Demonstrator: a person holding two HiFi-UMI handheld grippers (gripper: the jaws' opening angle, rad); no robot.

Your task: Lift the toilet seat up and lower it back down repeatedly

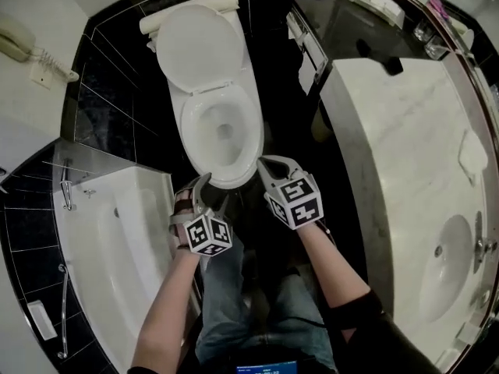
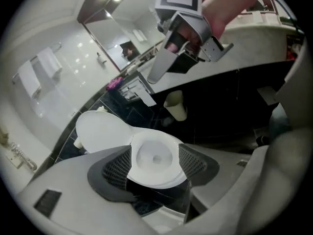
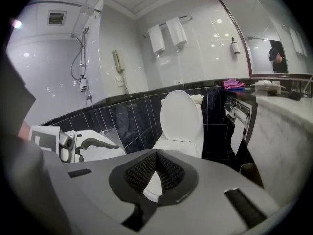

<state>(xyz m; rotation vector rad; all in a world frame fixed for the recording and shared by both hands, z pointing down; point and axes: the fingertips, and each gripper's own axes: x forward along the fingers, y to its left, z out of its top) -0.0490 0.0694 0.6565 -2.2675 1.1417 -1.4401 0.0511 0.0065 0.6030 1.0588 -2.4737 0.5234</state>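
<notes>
The white toilet [image 1: 221, 131] stands ahead against black tiles. Its lid [image 1: 199, 49] is up against the tank, and the seat [image 1: 248, 135] appears to lie flat on the bowl. My left gripper [image 1: 212, 193] hangs just before the bowl's front rim, jaws open and empty. In the left gripper view the bowl [image 2: 155, 155] shows between its mesh pads [image 2: 117, 168], untouched. My right gripper [image 1: 269, 166] is shut and empty beside the rim's right front. Its pads [image 3: 168, 173] meet in front of the upright lid [image 3: 182, 115].
A white bathtub [image 1: 117, 248] lies at the left. A marble vanity [image 1: 405, 170] with a sink [image 1: 448, 263] runs along the right. A paper holder [image 1: 308, 49] is on the vanity's side and a wall phone [image 1: 15, 41] hangs far left. The person's jeans [image 1: 234, 287] show below.
</notes>
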